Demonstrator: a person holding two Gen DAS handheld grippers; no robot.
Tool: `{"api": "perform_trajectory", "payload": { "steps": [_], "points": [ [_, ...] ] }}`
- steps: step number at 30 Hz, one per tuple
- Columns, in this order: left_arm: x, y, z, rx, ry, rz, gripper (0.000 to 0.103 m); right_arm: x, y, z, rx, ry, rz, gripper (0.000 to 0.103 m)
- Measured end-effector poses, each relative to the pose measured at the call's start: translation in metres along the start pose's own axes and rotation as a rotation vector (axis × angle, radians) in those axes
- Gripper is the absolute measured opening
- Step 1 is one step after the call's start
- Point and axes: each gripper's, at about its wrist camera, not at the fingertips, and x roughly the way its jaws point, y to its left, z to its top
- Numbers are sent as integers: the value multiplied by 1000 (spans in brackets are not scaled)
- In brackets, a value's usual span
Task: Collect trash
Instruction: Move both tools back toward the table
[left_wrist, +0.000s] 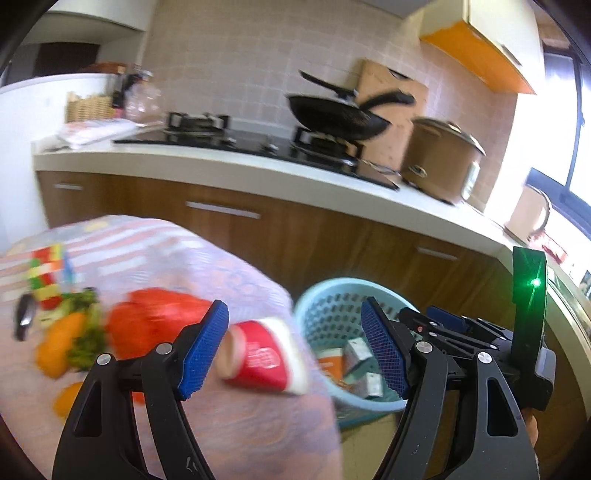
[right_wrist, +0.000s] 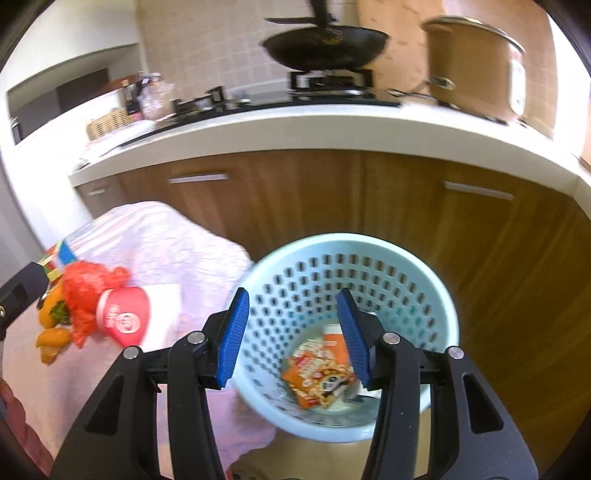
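Both grippers are hanging released and empty, the left gripper (left_wrist: 293, 347) lining up on the tipped red cup (left_wrist: 264, 356) at the table edge beside the basket (right_wrist: 436, 295), and a clumsy nudge risks rolling it floorward.

the left gripper (left_wrist: 295, 349) is built from matte black plastic arms with triangular cut-outs, joined by round silver screws, and its fingers (left_wrist: 203, 350) are faced with blue, finely textured pads. the right gripper (right_wrist: 291, 332) is made alike, with blue pads (right_wrist: 232, 336). on its body a dark upright plate with a lit green lamp (left_wrist: 535, 283) is carried.
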Motion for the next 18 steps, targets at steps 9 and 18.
{"api": "perform_trajectory", "payload": {
  "steps": [9,18],
  "points": [
    [-60,87,-15,-82,-25,163,76,-5,70,-3,-110,-13,84,46],
    [-66,164,-50,-169,112,133,79,1,106,-11,-163,9,114,46]
  ]
}}
